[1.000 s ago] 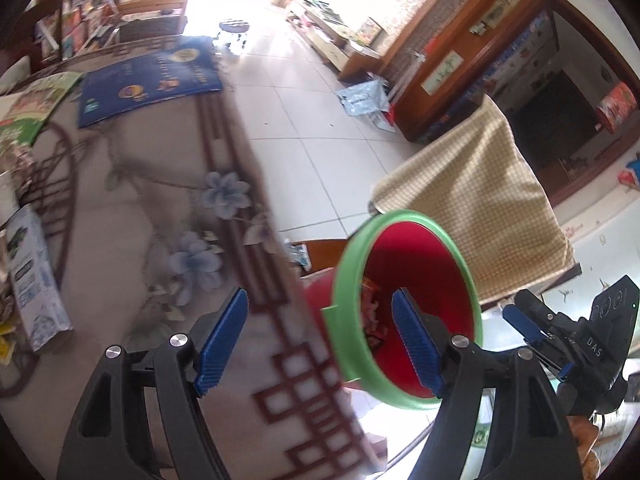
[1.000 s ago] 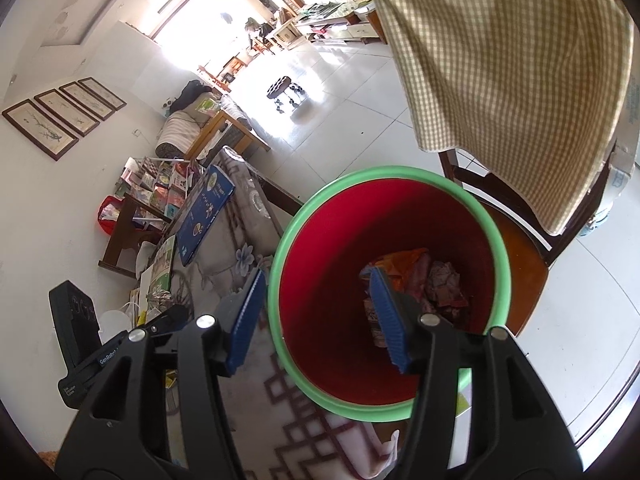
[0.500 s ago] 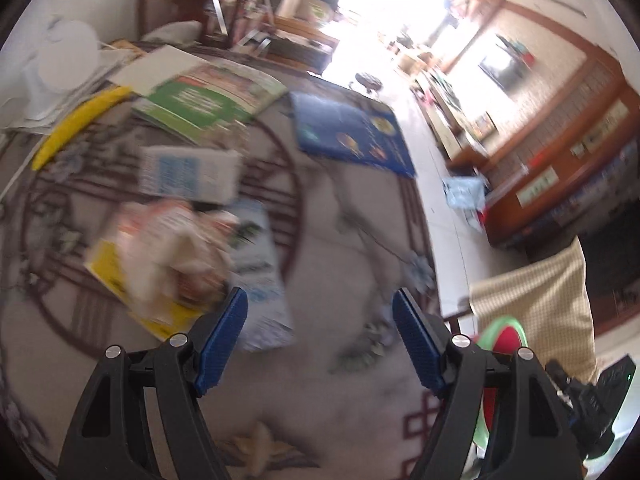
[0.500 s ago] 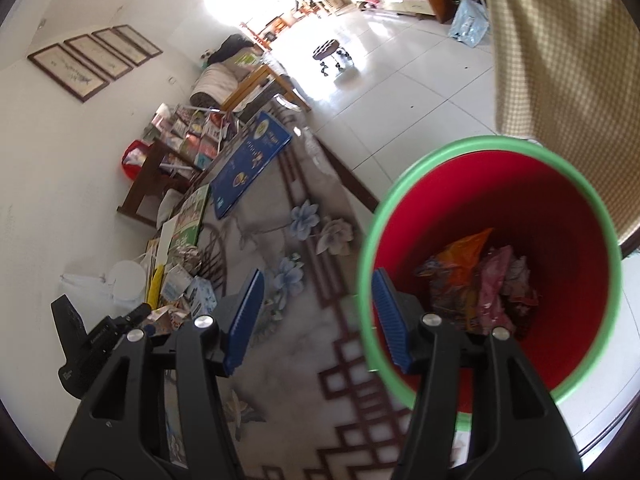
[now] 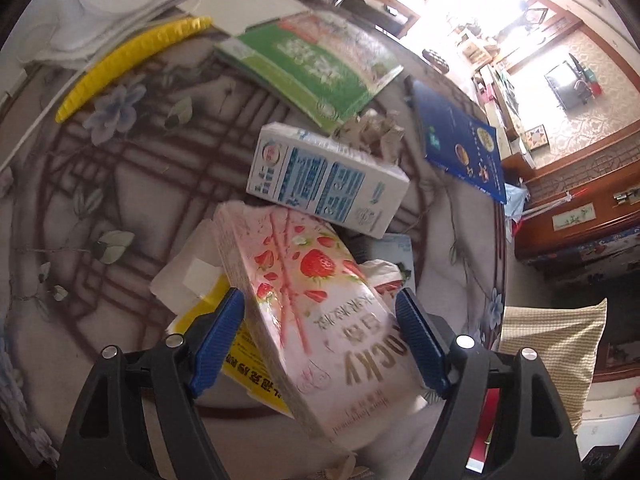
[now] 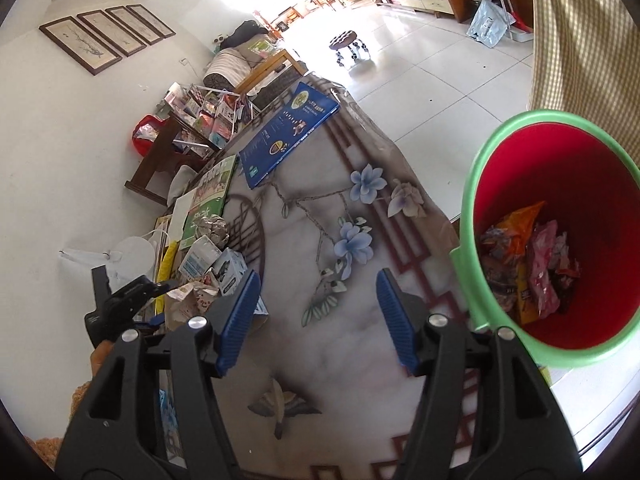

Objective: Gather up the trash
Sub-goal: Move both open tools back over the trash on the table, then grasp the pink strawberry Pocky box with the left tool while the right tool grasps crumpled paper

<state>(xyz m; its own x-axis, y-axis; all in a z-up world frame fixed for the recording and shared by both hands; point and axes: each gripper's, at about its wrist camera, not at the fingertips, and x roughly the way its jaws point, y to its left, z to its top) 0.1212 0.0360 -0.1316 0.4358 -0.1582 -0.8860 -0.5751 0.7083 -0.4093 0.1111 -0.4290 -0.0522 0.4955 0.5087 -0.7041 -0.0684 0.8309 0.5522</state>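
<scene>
Pink box: the flat pink cardboard snack box printed with strawberries and biscuit sticks [image 5: 316,320] lay tilted on top of the litter pile, right between my left pads, one long edge facing me.
Left gripper: my left gripper [image 5: 320,340] was widening as I hovered over that box; the blue pads straddled it, and I judged they were not pressing on it.
Under it: a yellow printed wrapper [image 5: 244,356] and a scrap of white paper [image 5: 188,276] poked out beneath the box.
Next in the pile: a white-and-blue milk carton [image 5: 324,184] lay on its side just beyond, touching the box's far end, with a crumpled grey-brown paper ball [image 5: 372,132] behind it.
Not trash, I reckoned: a green-covered magazine [image 5: 316,64] and a dark blue hardback book [image 5: 460,140] farther back on the flower-patterned tablecloth [image 5: 80,200].
Right gripper: my right gripper [image 6: 316,316] hung over bare cloth, jaws parting and nothing between them.
Bin: the red plastic bucket with a green rim [image 6: 472,200] stood off the table edge to my right, wrappers already in its bottom.
Step in hand: lining up the left grab on the pink box.
Next move: I'd need to drop lower, square the pads on the box's two long sides, close without dragging the yellow wrapper, then carry it across to the bucket.
</scene>
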